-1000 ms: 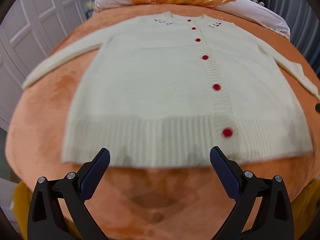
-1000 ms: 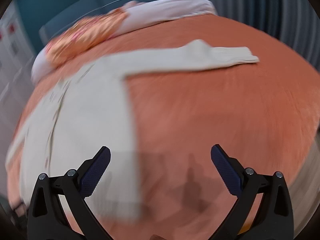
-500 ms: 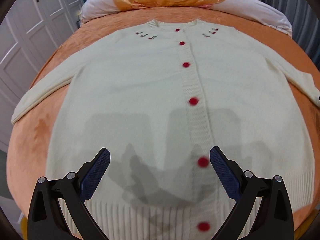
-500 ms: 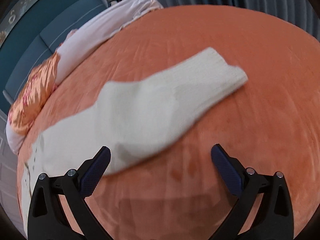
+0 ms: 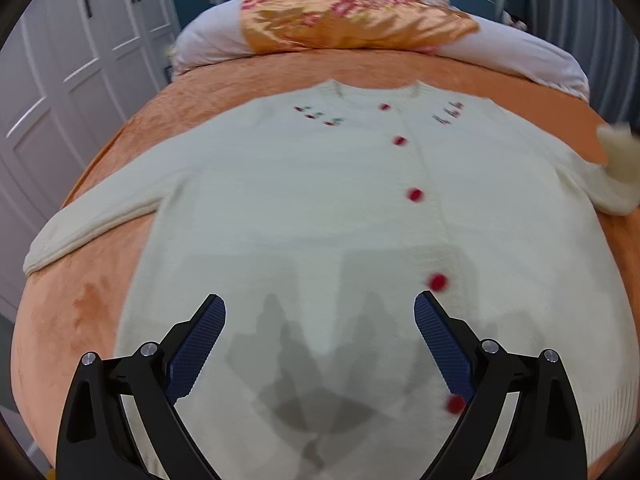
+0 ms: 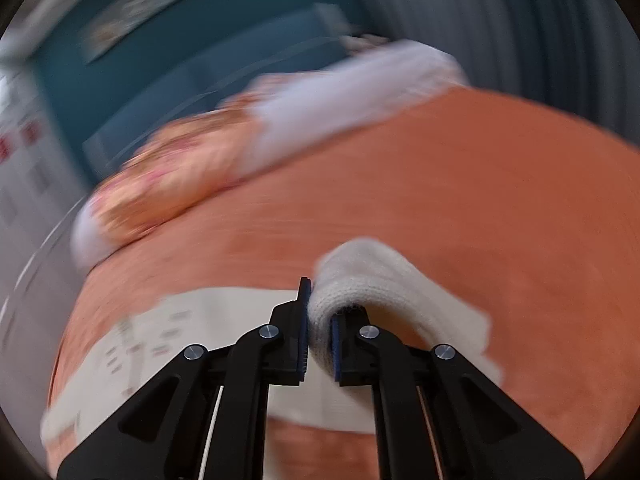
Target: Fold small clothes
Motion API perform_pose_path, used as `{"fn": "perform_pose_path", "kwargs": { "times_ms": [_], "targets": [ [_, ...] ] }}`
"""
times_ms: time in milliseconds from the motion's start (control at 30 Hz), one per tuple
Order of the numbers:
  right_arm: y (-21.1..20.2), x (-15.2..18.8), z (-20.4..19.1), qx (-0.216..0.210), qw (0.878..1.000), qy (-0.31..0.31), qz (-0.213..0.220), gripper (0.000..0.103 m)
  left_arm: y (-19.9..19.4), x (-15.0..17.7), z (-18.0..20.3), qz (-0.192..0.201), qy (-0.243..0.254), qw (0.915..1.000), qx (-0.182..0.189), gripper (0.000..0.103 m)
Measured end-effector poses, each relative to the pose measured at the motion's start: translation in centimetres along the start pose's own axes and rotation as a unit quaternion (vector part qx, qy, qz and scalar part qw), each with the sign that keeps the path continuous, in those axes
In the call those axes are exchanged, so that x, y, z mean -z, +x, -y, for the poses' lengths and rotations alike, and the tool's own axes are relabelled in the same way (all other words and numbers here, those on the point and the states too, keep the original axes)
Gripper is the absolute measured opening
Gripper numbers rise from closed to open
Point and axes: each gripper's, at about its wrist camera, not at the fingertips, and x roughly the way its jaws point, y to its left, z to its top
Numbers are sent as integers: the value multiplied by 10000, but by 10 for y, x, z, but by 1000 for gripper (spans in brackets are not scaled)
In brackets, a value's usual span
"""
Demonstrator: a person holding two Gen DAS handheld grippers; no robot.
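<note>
One orange bedspread [image 5: 400, 68], white wardrobe doors [image 5: 60, 60], teal wall [image 6: 140, 52]

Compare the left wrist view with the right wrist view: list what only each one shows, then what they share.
Only the left wrist view: the open left gripper hanging over the cardigan's front, its red buttons, the flat left sleeve and white wardrobe doors.

Only the right wrist view: the right gripper, whose jaws have just closed, pinching the right sleeve's cuff and raising it off the bedspread.

Both: the cream cardigan, the orange bedspread, the floral pillow, and that raised cuff, blurred at the left view's right edge.
</note>
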Motion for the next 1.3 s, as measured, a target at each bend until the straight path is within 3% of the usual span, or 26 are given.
{"fn": "perform_pose_path", "kwargs": {
  "times_ms": [133, 267, 333, 367, 433, 533, 633, 700, 867, 933, 967, 1033, 1067, 1100, 1167, 1200, 1267, 1300],
  "targets": [
    [12, 23, -130, -980, 9886, -1130, -198, 8, -2, -7, -23, 95, -244, 9996, -136, 93],
    [50, 102, -238, -1653, 9531, -2334, -990, 11, -2, -9, -47, 83, -471, 9986, -224, 94],
    [69, 158, -270, -1677, 9313, -2852, -1526, 24, 1, -8, -59, 27, -614, 9979, -185, 94],
    [71, 177, -277, -1522, 9264, -3063, -1573, 35, 3, -7, -66, -18, -702, 9974, -149, 94],
    [64, 204, -276, -1392, 9219, -3250, -1584, 40, 6, -7, -76, -26, -837, 9965, -48, 94],
    [39, 200, -231, -1606, 9397, -2533, -1641, 40, 13, -8, -89, 0, -1067, 9941, 174, 94],
    [28, 180, -185, -1458, 9607, -1754, -1580, 42, 20, -9, -96, -41, -1373, 9898, 386, 94],
    [36, 163, -164, -1371, 9682, -1321, -1626, 49, 19, -7, -95, 10, -1472, 9879, 487, 94],
    [74, 135, -158, -1513, 9693, -584, -1847, 50, 11, -2, -89, 82, -1432, 9882, 541, 94],
    [98, 130, -166, -1569, 9656, -313, -2050, 57, 9, 0, -89, 67, -1353, 9891, 581, 94],
    [114, 131, -176, -1513, 9627, -238, -2228, 55, 9, -1, -90, 63, -1324, 9894, 587, 94],
    [133, 127, -190, -1085, 9656, -370, -2334, 26, 6, 0, -94, 87, -1239, 9904, 600, 94],
    [134, 117, -197, -557, 9733, -392, -2193, 11, 5, 0, -96, 105, -1195, 9910, 588, 94],
    [124, 101, -199, -395, 9823, -141, -1827, 10, 3, -1, -101, 146, -1145, 9918, 548, 94],
    [92, 72, -210, -501, 9938, 115, -986, 10, 1, -2, -108, 223, -1116, 9924, 464, 94],
    [70, 59, -228, -626, 9968, -47, -501, 10, 2, -2, -112, 252, -1118, 9926, 411, 94],
    [45, 54, -274, -1211, 9908, -582, -168, 10, 3, -2, -120, 276, -1214, 9916, 352, 94],
    [42, 59, -294, -1413, 9860, -858, -216, 10, 2, -2, -124, 287, -1270, 9909, 347, 94]
  ]
}}
